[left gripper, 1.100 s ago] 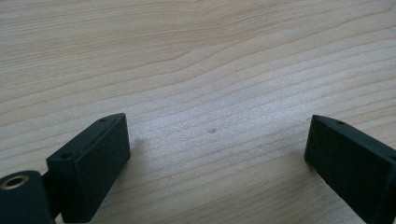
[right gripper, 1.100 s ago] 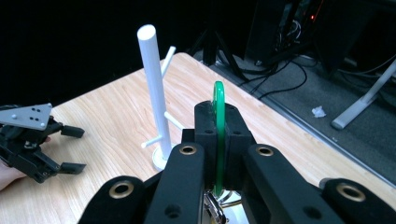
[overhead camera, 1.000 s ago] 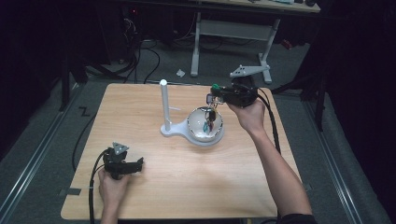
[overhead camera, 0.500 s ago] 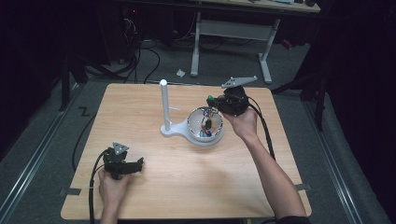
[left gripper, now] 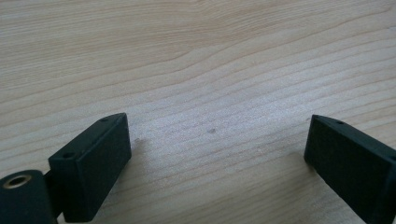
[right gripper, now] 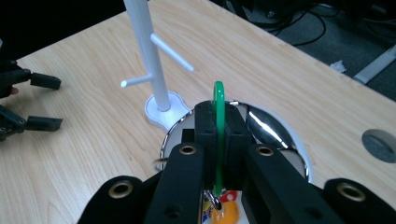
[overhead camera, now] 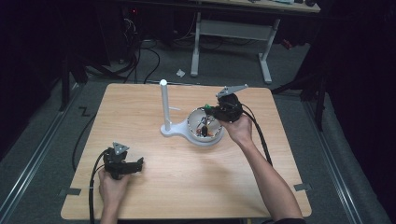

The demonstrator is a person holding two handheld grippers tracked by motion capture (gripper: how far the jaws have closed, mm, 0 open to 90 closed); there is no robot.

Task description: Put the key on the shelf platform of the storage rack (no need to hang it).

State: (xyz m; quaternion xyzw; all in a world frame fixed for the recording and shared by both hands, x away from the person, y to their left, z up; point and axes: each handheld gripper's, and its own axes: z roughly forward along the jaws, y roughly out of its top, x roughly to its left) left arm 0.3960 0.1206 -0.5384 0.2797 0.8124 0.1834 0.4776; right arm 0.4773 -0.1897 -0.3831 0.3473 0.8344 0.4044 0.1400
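1. Left gripper: jaws apart over bare table, nearest the person, well apart from the bowl.
2. Right gripper: jaws clamped on a green ring above the bowl; the high view cannot resolve this ring.
3. White peg stand: just beyond the bowl.
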